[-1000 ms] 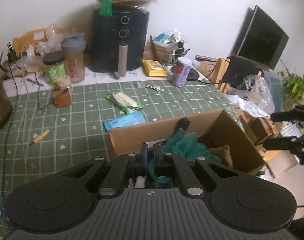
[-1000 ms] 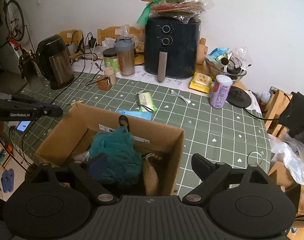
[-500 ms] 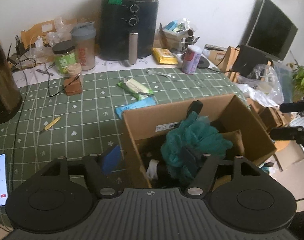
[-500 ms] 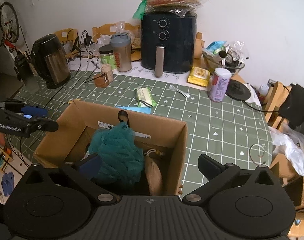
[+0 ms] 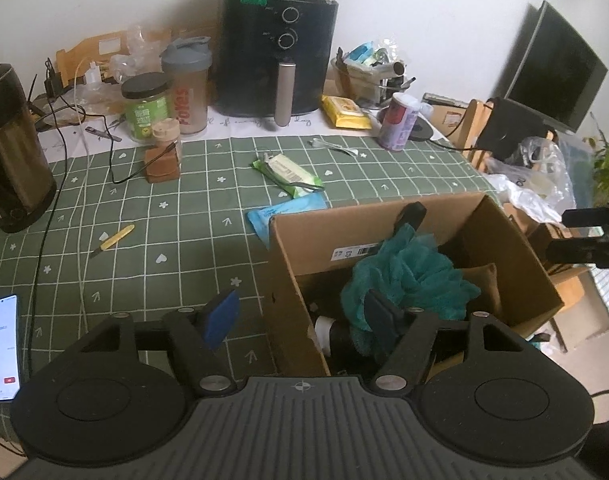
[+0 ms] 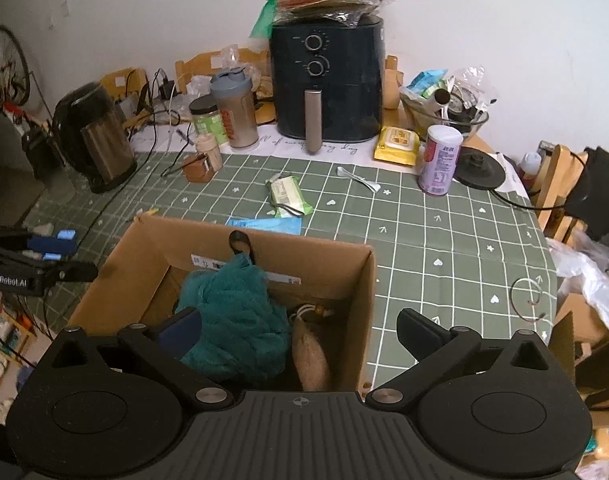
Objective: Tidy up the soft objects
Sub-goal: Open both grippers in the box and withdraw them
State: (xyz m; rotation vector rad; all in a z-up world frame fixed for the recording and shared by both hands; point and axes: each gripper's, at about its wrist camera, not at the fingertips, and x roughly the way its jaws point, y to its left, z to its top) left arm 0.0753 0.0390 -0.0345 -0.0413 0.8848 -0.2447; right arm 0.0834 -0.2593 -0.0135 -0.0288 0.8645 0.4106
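Note:
A teal mesh bath pouf (image 5: 408,276) (image 6: 232,312) lies inside the open cardboard box (image 5: 316,232) (image 6: 144,256), its black loop hanging over the far wall. A brown soft item (image 6: 310,360) sits beside it in the box. My left gripper (image 5: 300,314) is open and straddles the box's left wall, one finger outside and the other inside against the pouf without gripping it. My right gripper (image 6: 300,328) is wide open across the box's right wall and holds nothing. Each gripper also shows at the edge of the other view: left gripper (image 6: 44,256), right gripper (image 5: 584,236).
On the green checked tablecloth behind the box lie a green wipes pack (image 5: 288,172) and a blue pack (image 5: 288,212). Farther back stand an air fryer (image 5: 276,52), a kettle (image 5: 8,152), jars and a can (image 5: 398,120). A phone (image 5: 2,344) and cables lie at the left.
My left gripper, shut on the pouf's cord a second ago, has opened and let the pouf drop into the box. The right gripper's jaws widened slightly.

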